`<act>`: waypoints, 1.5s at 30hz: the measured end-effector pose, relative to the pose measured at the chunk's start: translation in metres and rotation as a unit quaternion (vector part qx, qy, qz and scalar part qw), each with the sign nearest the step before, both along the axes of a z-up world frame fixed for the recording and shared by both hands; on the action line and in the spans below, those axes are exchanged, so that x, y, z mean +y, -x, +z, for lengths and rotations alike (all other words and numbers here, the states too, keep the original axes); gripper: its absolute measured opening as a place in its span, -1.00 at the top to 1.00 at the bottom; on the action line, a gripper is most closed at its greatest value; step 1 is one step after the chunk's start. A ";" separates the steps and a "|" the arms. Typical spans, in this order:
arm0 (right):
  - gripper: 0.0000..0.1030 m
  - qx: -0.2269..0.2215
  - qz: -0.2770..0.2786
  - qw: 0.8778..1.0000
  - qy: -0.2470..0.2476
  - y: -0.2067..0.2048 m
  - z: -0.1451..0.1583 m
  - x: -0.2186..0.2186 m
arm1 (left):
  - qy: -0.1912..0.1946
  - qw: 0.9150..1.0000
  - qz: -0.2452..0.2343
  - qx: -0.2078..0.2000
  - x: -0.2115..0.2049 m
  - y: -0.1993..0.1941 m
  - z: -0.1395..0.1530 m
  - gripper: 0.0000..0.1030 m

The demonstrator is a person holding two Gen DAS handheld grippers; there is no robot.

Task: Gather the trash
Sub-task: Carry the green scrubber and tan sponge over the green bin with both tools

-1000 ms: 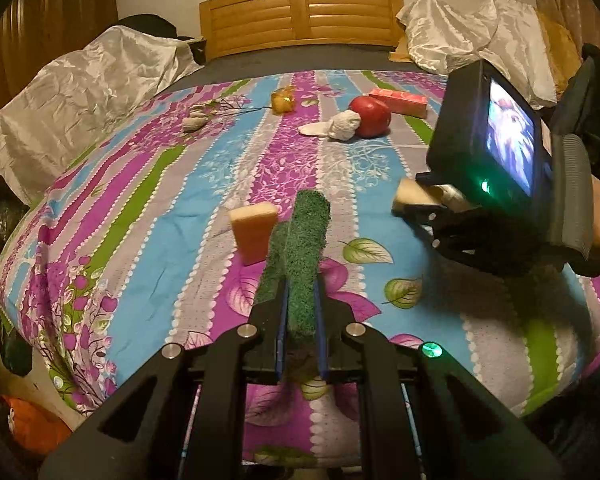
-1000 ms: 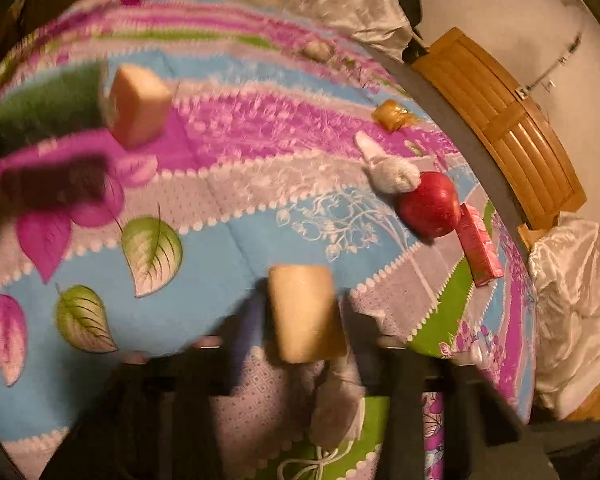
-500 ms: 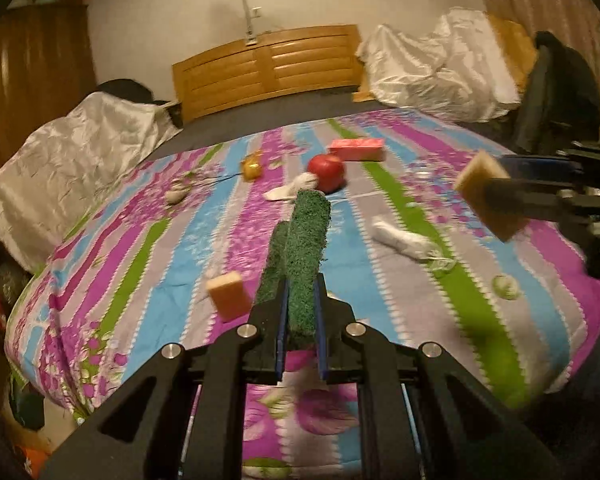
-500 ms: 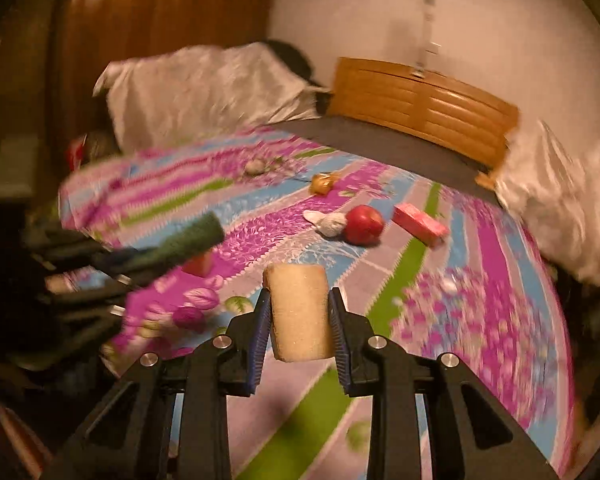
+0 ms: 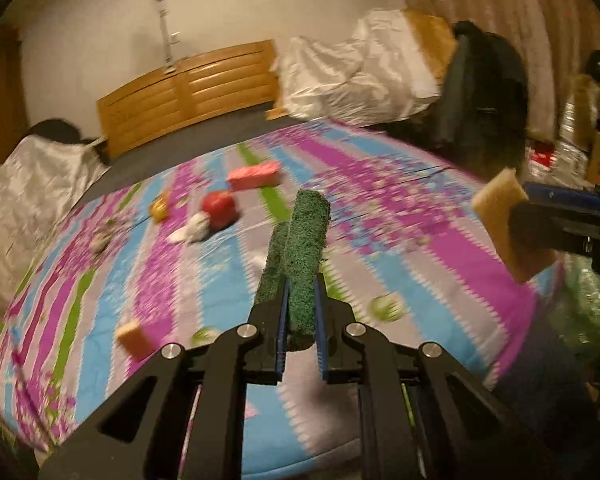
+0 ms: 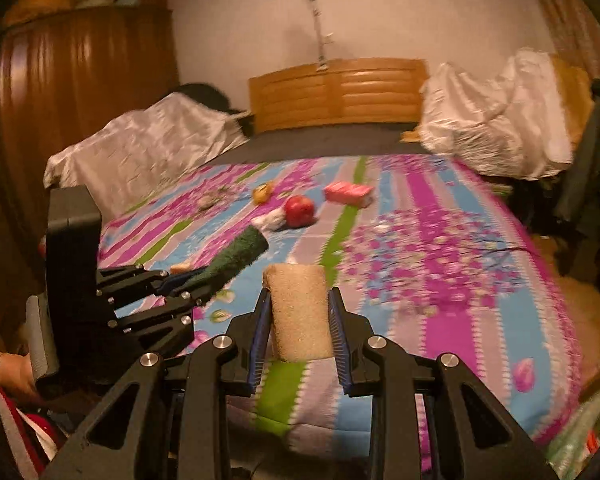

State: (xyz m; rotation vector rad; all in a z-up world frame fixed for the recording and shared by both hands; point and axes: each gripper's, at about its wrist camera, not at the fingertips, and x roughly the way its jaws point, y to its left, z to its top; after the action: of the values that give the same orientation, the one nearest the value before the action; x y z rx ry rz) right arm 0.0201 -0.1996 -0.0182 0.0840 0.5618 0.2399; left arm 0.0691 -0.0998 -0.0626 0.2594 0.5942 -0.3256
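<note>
My left gripper (image 5: 300, 308) is shut on a folded green scouring pad (image 5: 306, 248) that sticks out over the striped floral bedspread (image 5: 440, 264). My right gripper (image 6: 298, 320) is shut on an upright tan sponge (image 6: 298, 312). In the left wrist view that sponge (image 5: 500, 220) shows at the right edge. In the right wrist view the left gripper (image 6: 204, 280) and its green pad (image 6: 236, 258) sit at the left. On the bed lie a red apple (image 6: 299, 210), a pink packet (image 6: 348, 193), a white crumpled wad (image 6: 270, 220), a yellow-orange item (image 6: 262, 193) and another tan sponge (image 5: 134, 339).
A wooden headboard (image 6: 336, 92) stands at the far end, with white satin-covered heaps on both sides (image 6: 496, 120). A dark chair (image 5: 484, 88) is at the bed's right. Green plastic (image 5: 592, 300) shows low at the right. A hand with a bracelet (image 6: 8, 372) holds the left gripper.
Both grippers rose and drew back from the bedspread, swinging right. The right gripper rolled level with the tan sponge held throughout. The left kept its hold on the green pad.
</note>
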 end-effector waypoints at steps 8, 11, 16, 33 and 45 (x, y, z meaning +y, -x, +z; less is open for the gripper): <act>0.42 -0.033 -0.137 0.990 -0.018 0.050 0.033 -0.095 | 0.024 0.995 -0.092 -0.033 -0.075 0.006 0.035 0.80; 0.42 -0.040 -0.200 0.979 -0.027 0.074 0.041 -0.138 | 0.039 0.989 -0.136 -0.033 -0.110 0.005 0.049 0.80; 0.42 -0.055 -0.306 0.950 -0.013 0.120 0.057 -0.204 | 0.058 0.976 -0.208 -0.017 -0.168 0.010 0.063 0.80; 0.41 0.032 -0.528 0.849 -0.011 0.241 0.052 -0.360 | 0.039 0.882 -0.465 0.058 -0.372 0.071 0.059 0.80; 0.42 0.092 -0.540 0.834 -0.061 0.248 -0.003 -0.371 | -0.023 0.868 -0.490 0.078 -0.411 0.103 0.023 0.80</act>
State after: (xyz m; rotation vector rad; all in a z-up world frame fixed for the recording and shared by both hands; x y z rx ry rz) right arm -0.2276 -0.5705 -0.0214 0.5363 0.6115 -0.8547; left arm -0.0338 -0.5103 -0.0394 0.5809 0.5920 -1.3322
